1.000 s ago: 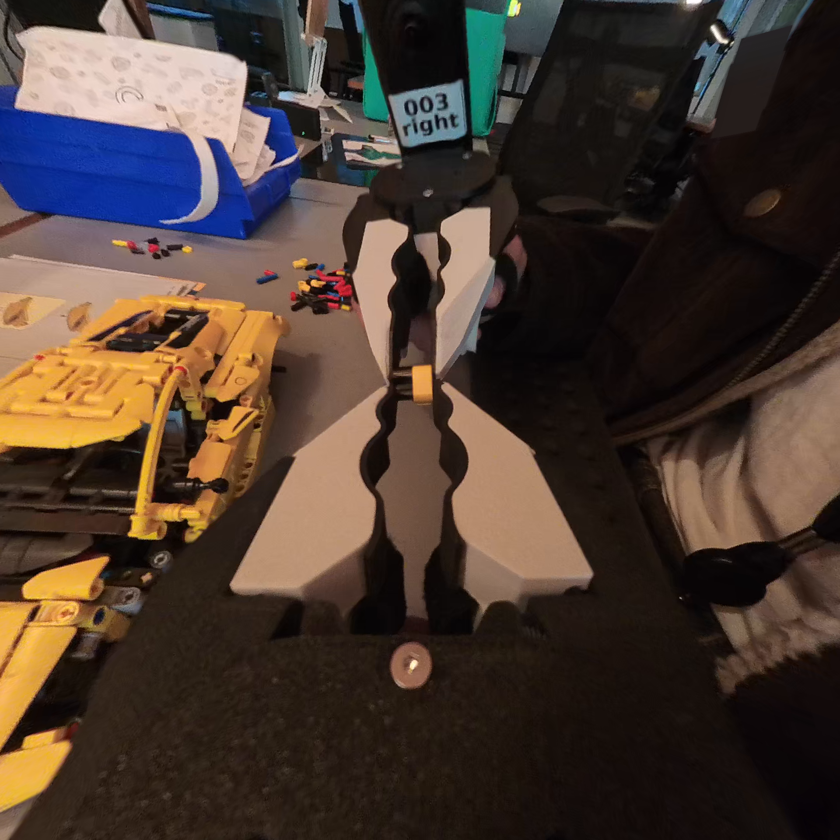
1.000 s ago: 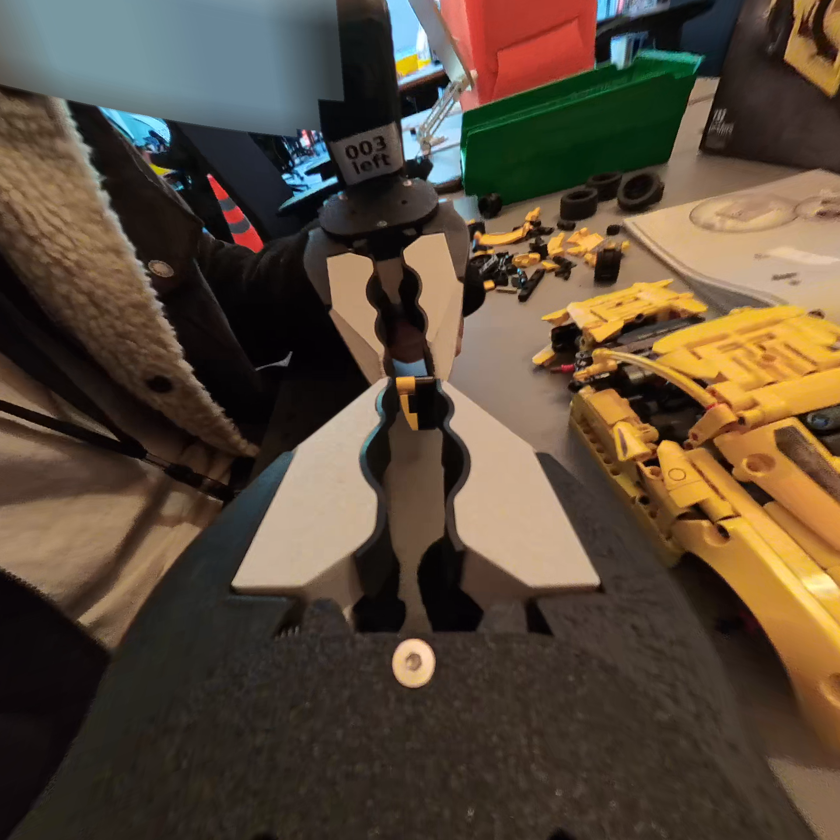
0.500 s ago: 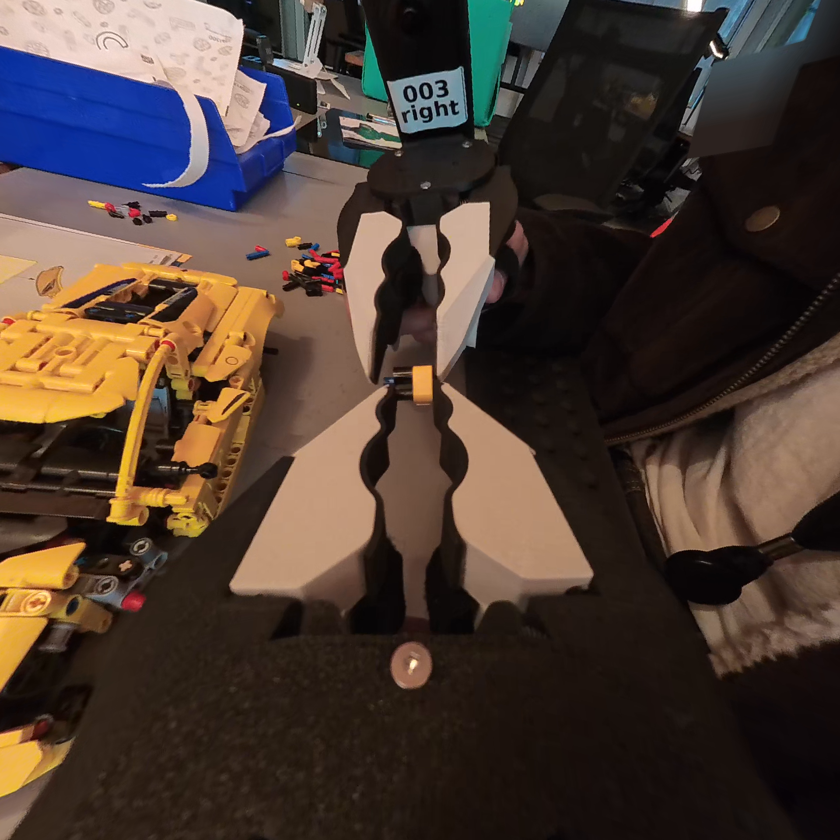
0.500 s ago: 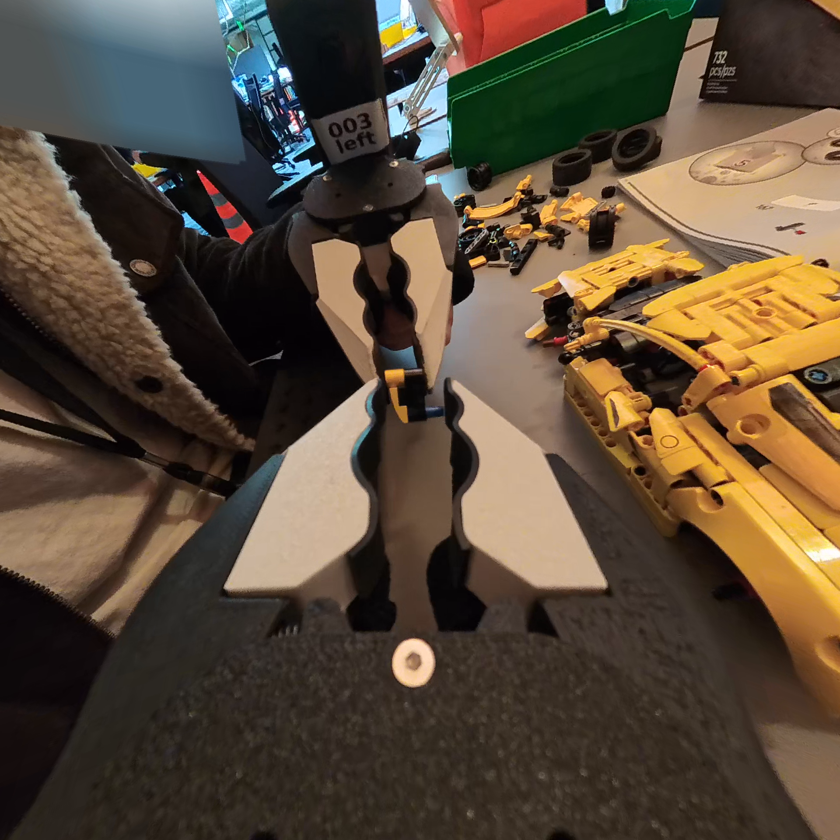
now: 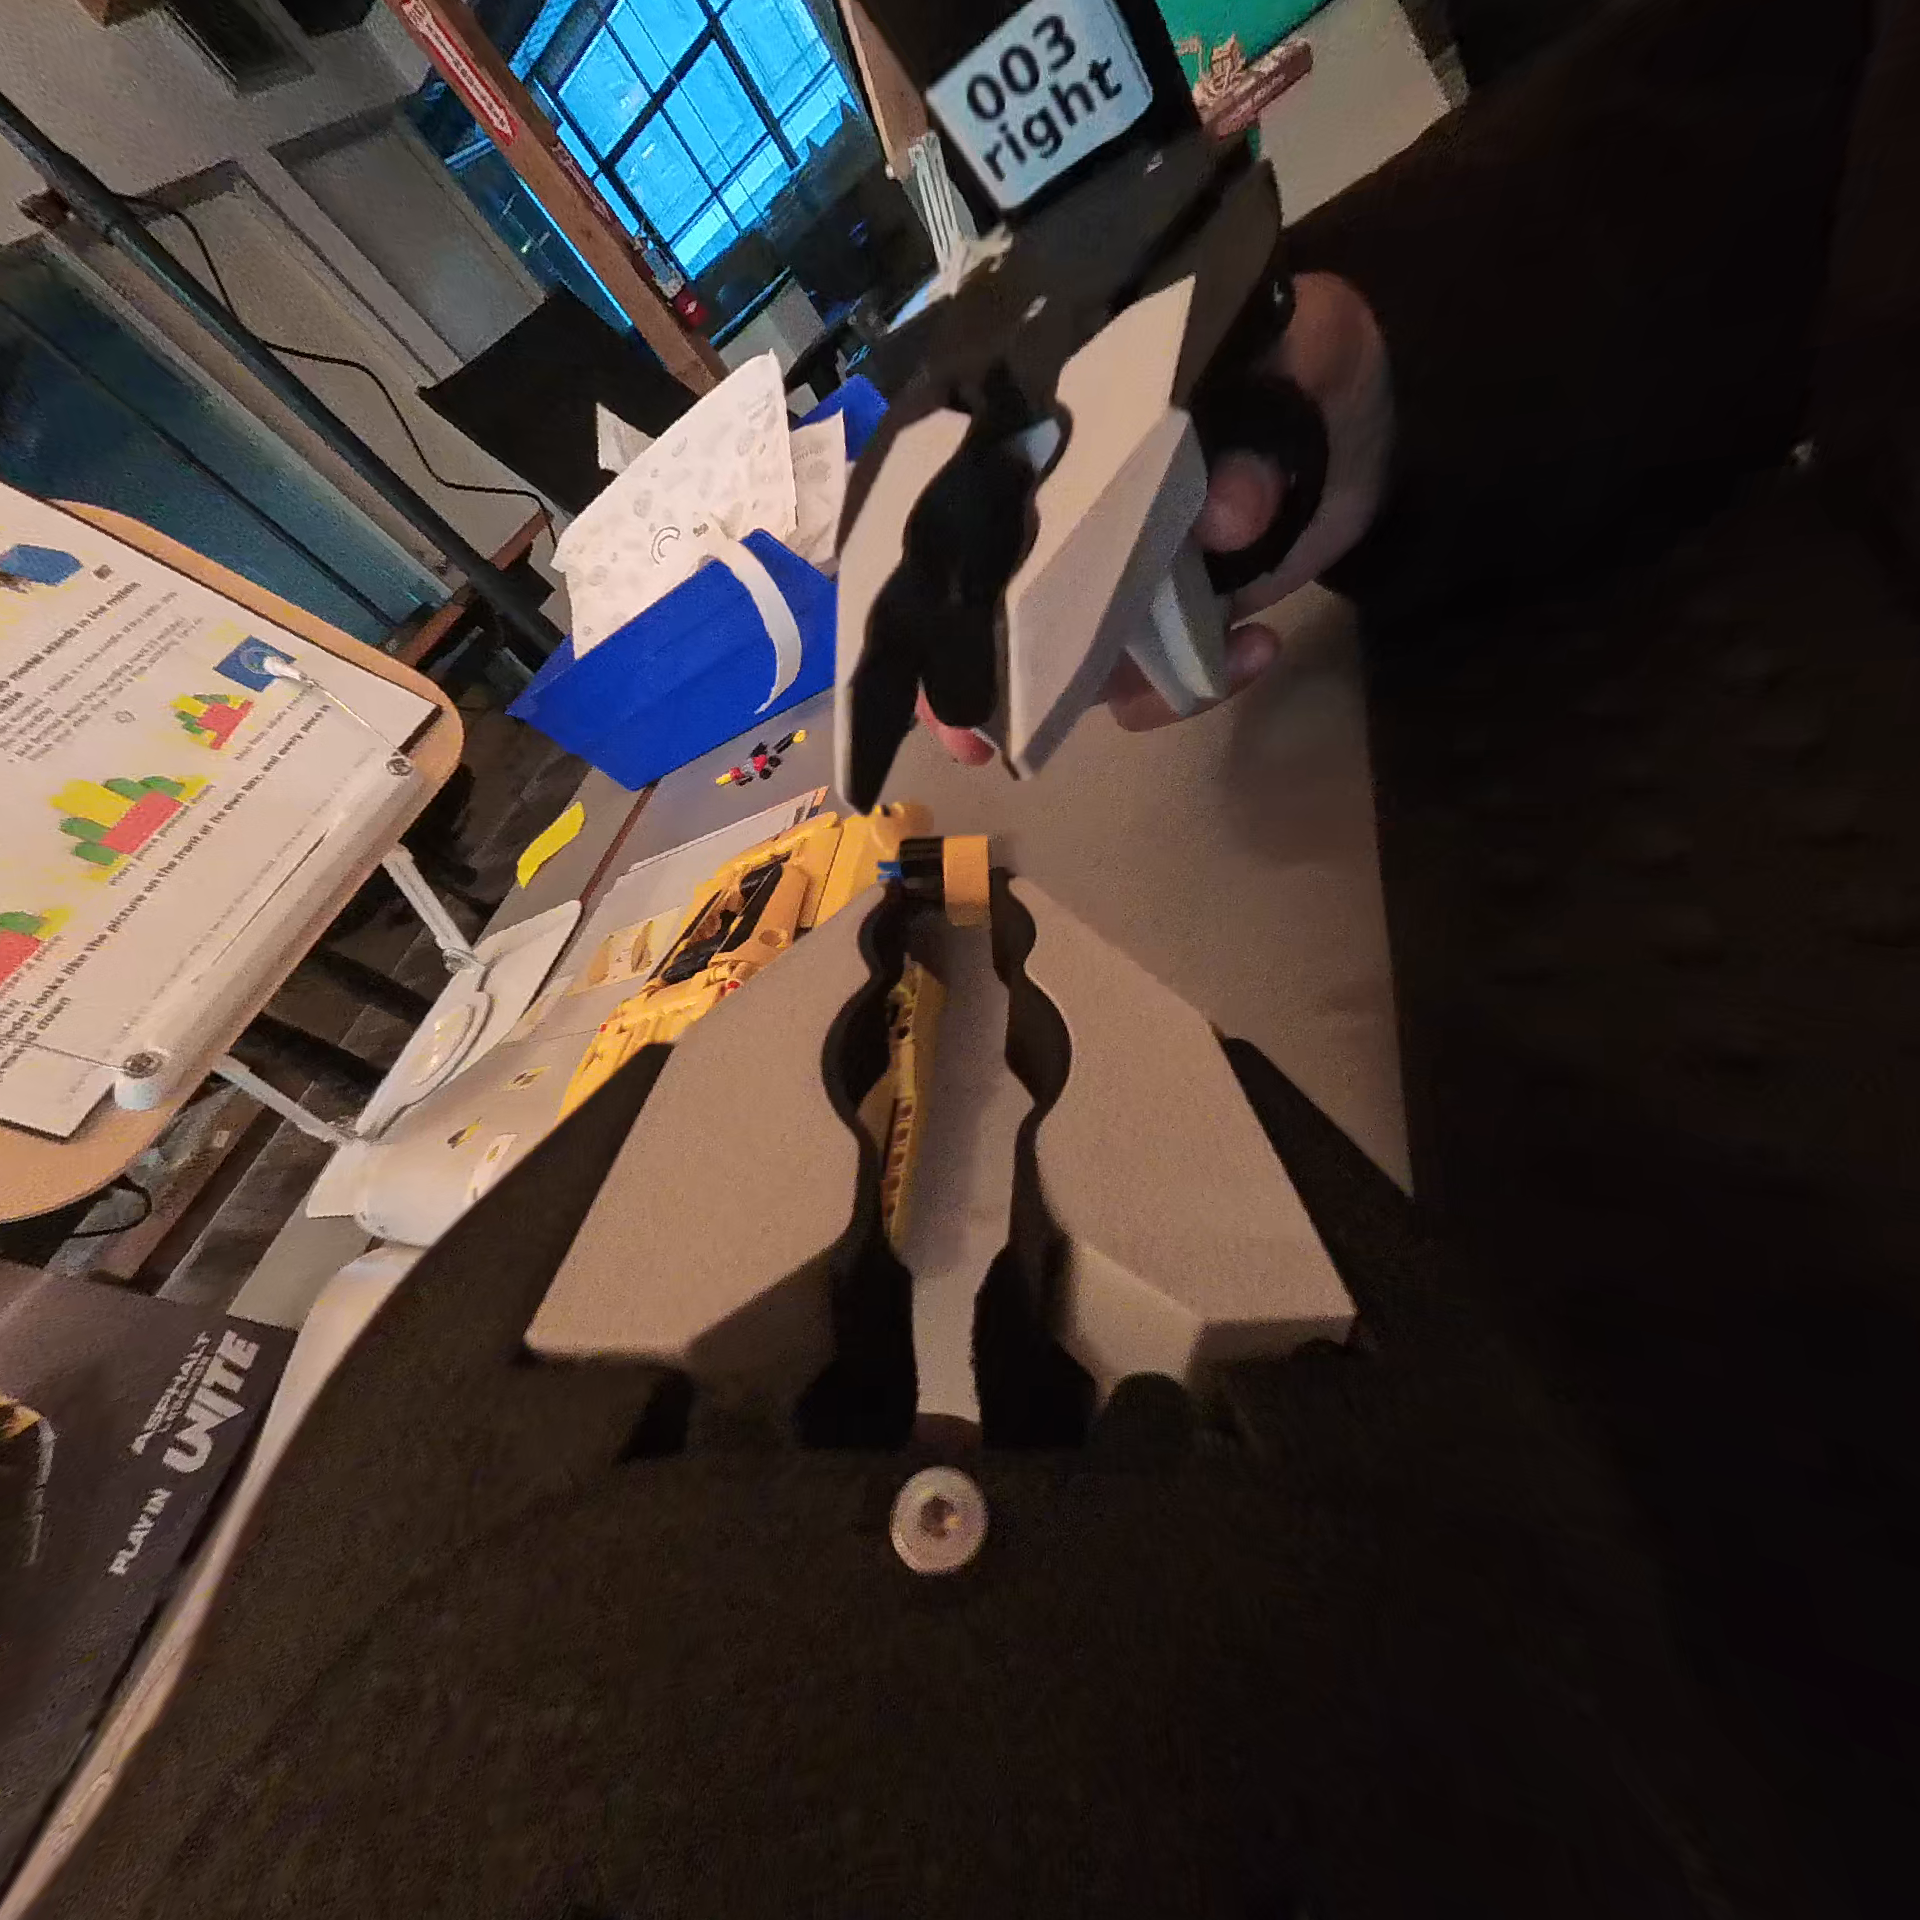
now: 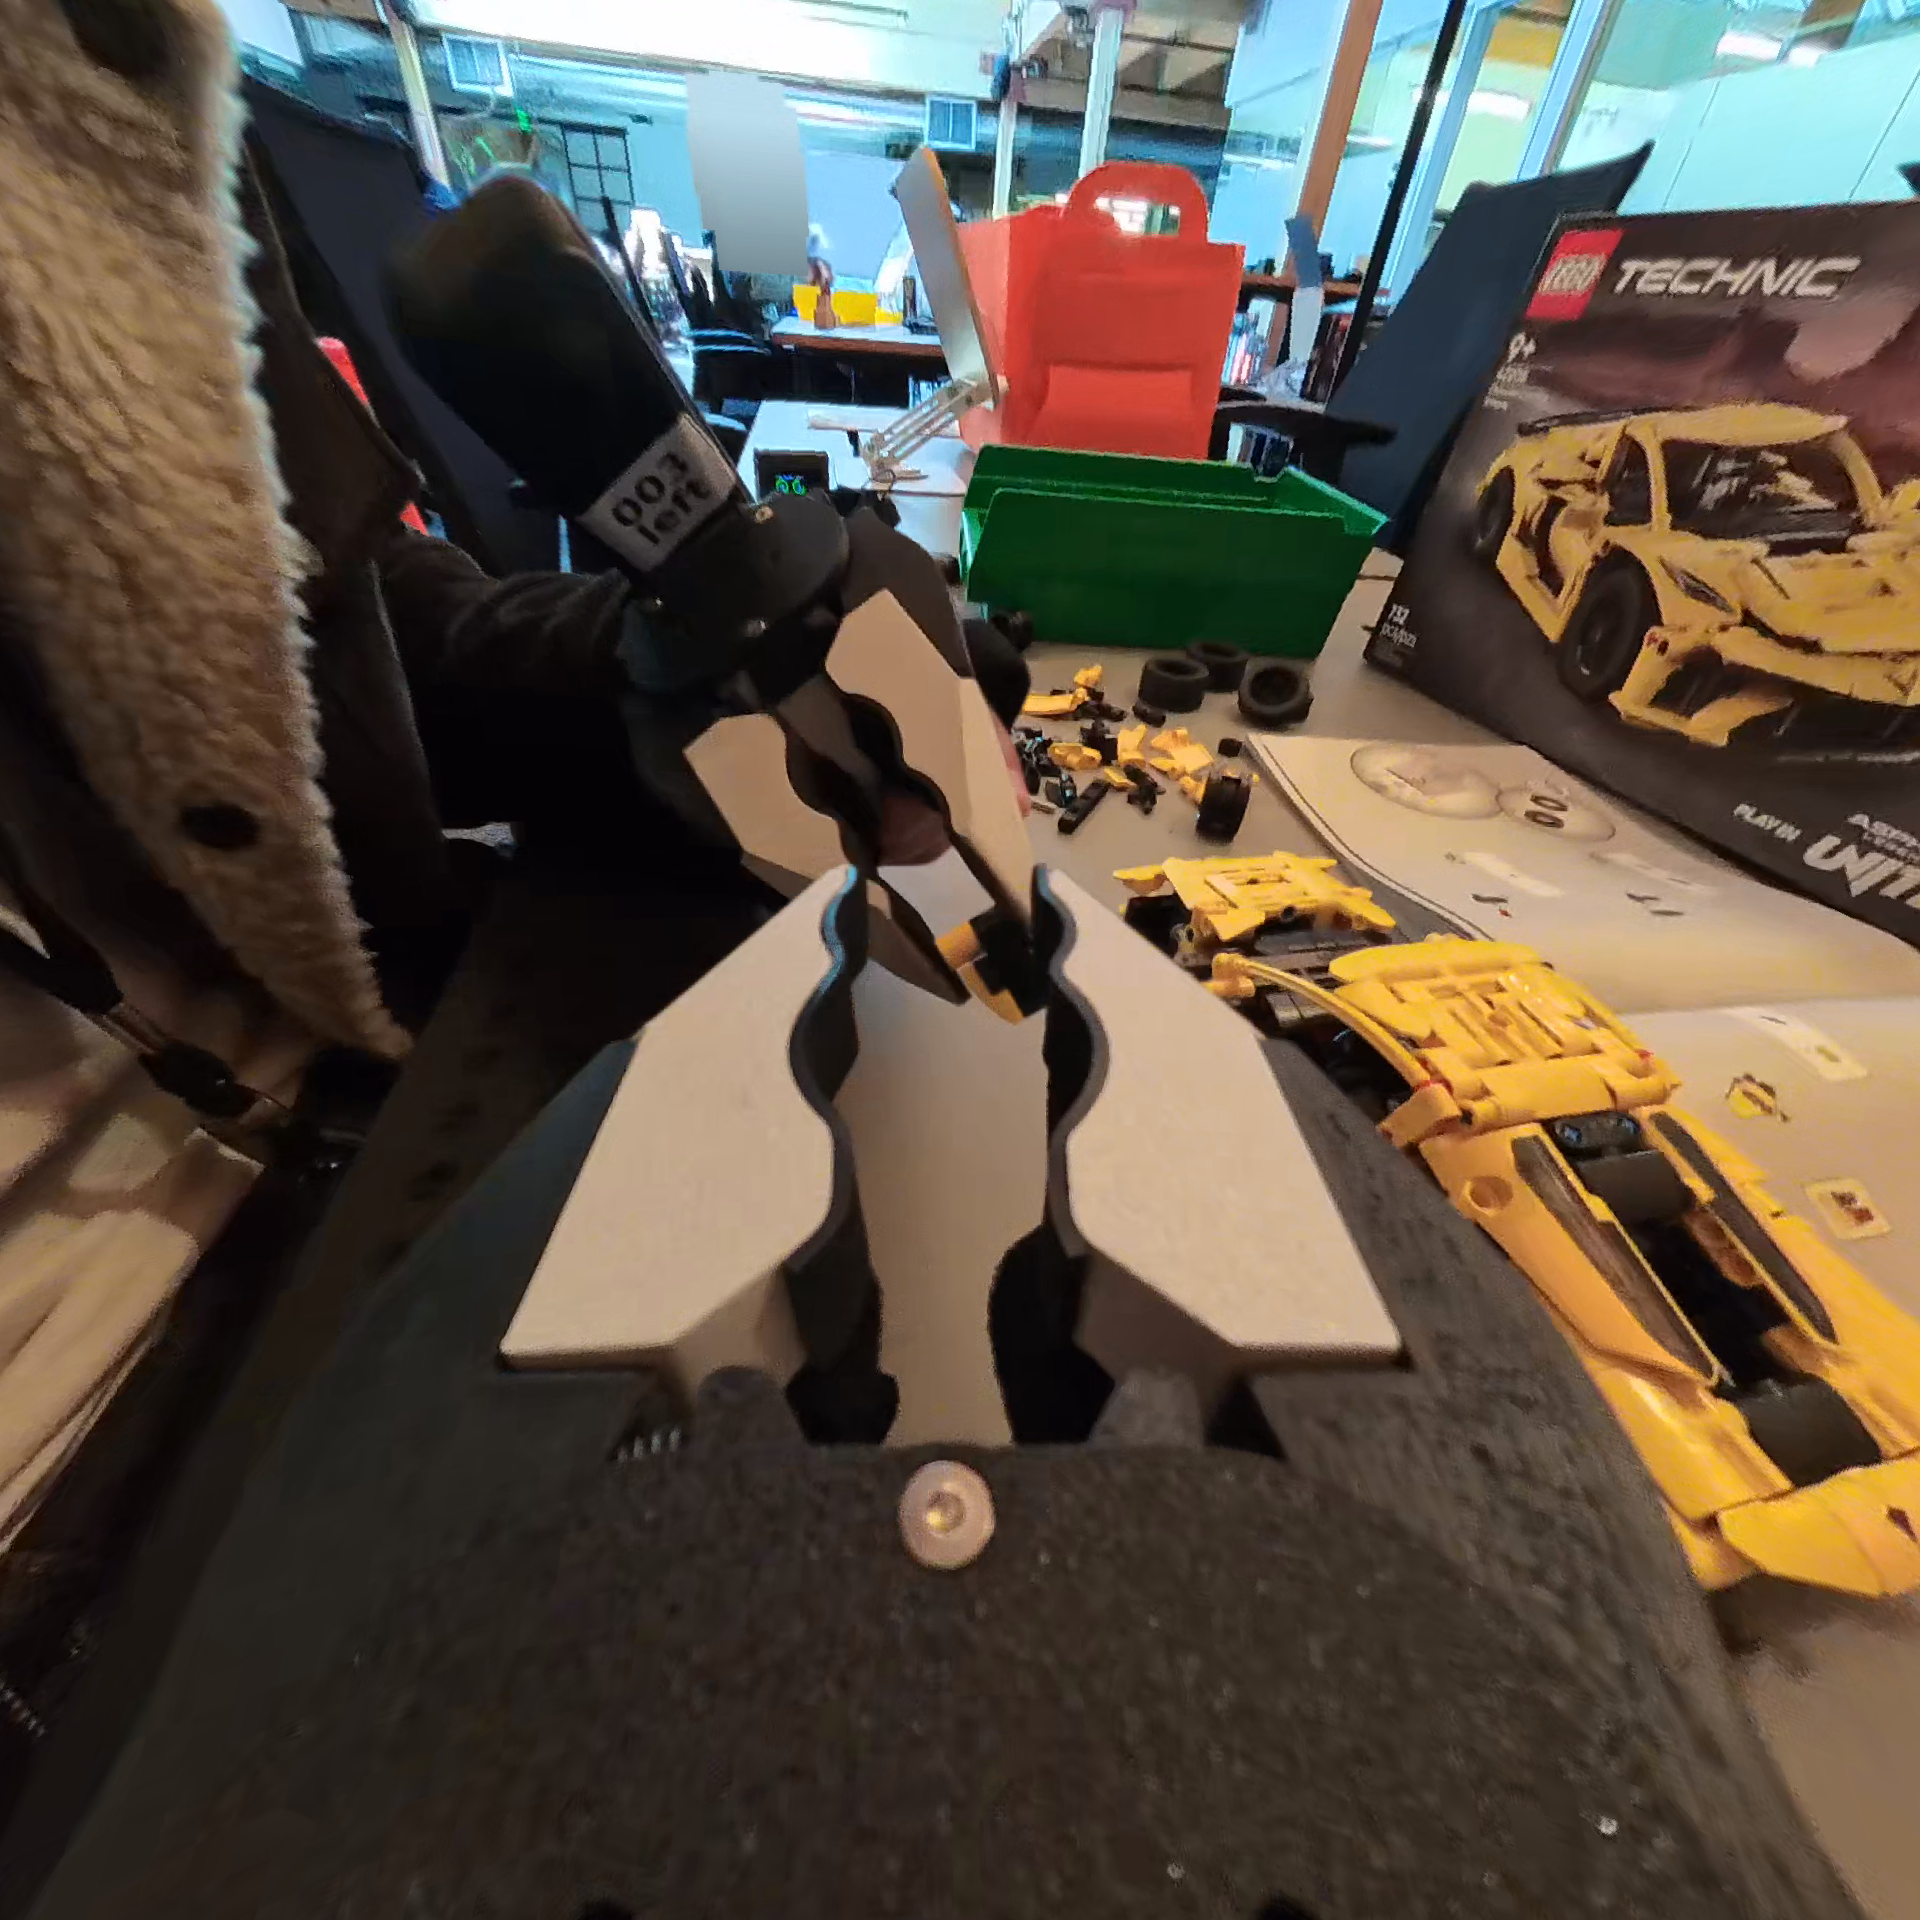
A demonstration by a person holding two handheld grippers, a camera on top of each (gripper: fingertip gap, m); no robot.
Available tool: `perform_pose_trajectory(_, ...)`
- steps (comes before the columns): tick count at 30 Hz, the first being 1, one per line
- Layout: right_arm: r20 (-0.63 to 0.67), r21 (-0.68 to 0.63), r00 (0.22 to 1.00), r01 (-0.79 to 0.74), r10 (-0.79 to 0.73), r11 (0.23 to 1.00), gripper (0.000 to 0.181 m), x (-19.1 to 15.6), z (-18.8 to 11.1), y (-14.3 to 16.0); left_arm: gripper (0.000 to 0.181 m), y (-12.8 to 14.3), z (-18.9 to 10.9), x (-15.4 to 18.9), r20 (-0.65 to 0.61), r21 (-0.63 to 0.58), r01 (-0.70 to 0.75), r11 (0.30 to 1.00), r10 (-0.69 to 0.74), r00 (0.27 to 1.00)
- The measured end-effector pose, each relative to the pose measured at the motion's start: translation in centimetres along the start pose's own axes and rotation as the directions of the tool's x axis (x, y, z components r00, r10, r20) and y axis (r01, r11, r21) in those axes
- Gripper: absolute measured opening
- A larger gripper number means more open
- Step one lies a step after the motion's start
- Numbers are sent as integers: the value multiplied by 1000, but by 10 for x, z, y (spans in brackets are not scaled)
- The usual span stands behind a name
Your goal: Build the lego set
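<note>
My left gripper is shut on a small yellow piece that has a black pin and a blue tip. In the right wrist view the left gripper comes in from the upper left. It holds the piece between the tips of my right gripper, which is open and not gripping it. In the left wrist view the right gripper hangs just above the piece, jaws apart. The part-built yellow car lies on the table to the right, and it also shows in the left wrist view.
Loose yellow and black parts and black tyres lie before a green bin. An instruction booklet and the set's box are at the right. A blue bin and a sign board are at the left. Both grippers' tips are close together, under 4 cm apart.
My right gripper has opened and let go of the small piece, which stays in my left gripper. Both grippers have tilted, and the left wrist view has rolled sharply.
</note>
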State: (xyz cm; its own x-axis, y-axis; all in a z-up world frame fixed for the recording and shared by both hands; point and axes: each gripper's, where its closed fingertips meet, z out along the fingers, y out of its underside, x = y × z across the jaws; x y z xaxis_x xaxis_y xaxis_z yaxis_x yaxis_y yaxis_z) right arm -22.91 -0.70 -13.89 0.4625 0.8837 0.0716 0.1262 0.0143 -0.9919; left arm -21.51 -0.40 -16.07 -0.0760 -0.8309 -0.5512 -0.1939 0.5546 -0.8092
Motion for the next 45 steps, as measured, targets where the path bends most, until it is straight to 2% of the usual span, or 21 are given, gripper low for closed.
perform_pose_trajectory(8,-20,-20,999,46,-46,999,27,2,2,5,15,1,0,-1,-14,4,49,999,-49,999)
perform_pose_trajectory(10,-52,-27,997,53,-54,998,27,8,0,6,16,3,0,-4,-25,-3,145,989,-145,989)
perform_pose_trajectory(11,-73,-26,996,56,-58,998,30,12,0,6,16,6,-1,-6,-45,-8,236,972,-236,971)
perform_pose_trajectory(13,-120,-81,987,96,-105,992,36,18,1,13,16,10,-3,-15,-92,-13,466,885,-465,880)
perform_pose_trajectory(15,-188,-220,956,181,-224,958,42,25,8,30,16,13,-5,-20,-176,-14,680,733,-671,720)
perform_pose_trajectory(18,-285,-359,868,296,-406,885,45,35,14,37,16,21,-5,-23,-238,-58,836,546,-821,520)
perform_pose_trajectory(21,-294,-394,838,333,-460,857,44,33,19,37,16,21,-5,-23,-274,-76,880,468,-859,433)
perform_pose_trajectory(25,-301,-380,820,366,-488,849,27,28,22,31,15,23,-3,-15,-300,-124,896,426,-877,375)
perform_pose_trajectory(28,-297,-409,820,354,-489,841,17,29,22,37,15,23,-3,-13,-305,-137,897,420,-879,366)
perform_pose_trajectory(32,-304,-384,838,327,-453,863,15,30,20,30,16,18,-3,-16,-332,-105,907,408,-874,355)
perform_pose_trajectory(34,-373,-366,830,280,-416,887,16,43,11,26,25,20,-3,-23,-297,-63,900,431,-869,396)
perform_pose_trajectory(37,-518,-283,804,159,-290,946,15,77,-18,18,26,22,-8,-38,-240,25,880,475,-851,466)
perform_pose_trajectory(39,-638,-163,759,27,-126,986,15,104,-46,11,26,18,-9,-40,-251,50,876,480,-843,477)
perform_pose_trajectory(42,-781,-11,622,-108,59,994,15,137,-89,13,26,15,-8,-38,-258,56,860,508,-825,504)
perform_pose_trajectory(45,-812,69,565,-154,145,986,16,147,-106,15,25,16,-5,-34,-245,45,834,549,-804,542)
